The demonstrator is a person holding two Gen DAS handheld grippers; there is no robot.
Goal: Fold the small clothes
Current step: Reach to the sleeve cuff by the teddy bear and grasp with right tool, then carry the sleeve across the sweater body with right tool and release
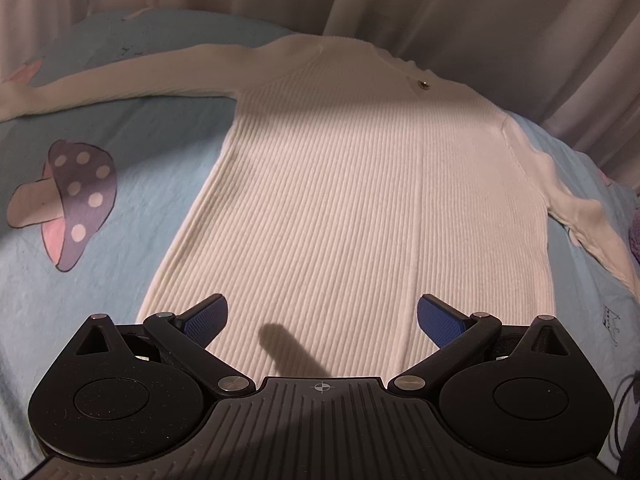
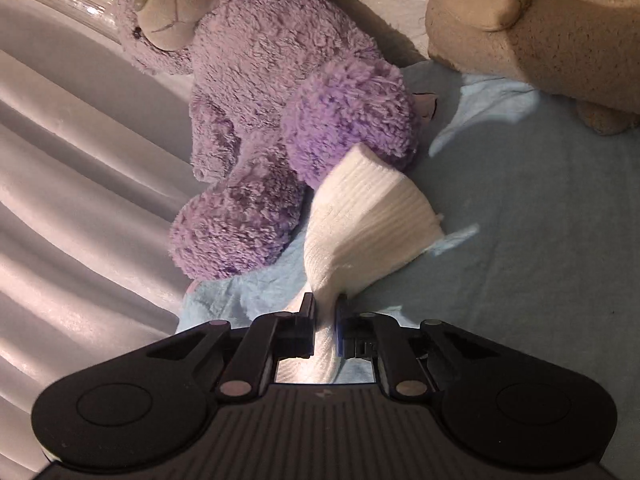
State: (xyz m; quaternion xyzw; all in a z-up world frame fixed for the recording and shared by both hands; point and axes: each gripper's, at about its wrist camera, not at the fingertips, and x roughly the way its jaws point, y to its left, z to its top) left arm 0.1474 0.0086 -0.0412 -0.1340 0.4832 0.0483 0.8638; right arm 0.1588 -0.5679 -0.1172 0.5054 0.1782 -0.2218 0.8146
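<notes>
**Onlooker 1:** Nearest us, the left tool hovers over the hem of the white ribbed sweater, its blue pads wide apart and holding nothing. That sweater lies flat on the blue bedsheet, with the mushroom print to its left.

**Onlooker 2:** And the right tool is clamped tight on the sleeve cuff, lifted just off the sheet.

**Onlooker 1:** My worry is the purple teddy bear right beside that cuff. Swing the sleeve across carelessly and it may drag the bear along.

**Onlooker 2:** Also, only a thin pinch of knit is held. It could slip out mid-fold, and with the body unpinned, pulling might skew the whole sweater.
</notes>
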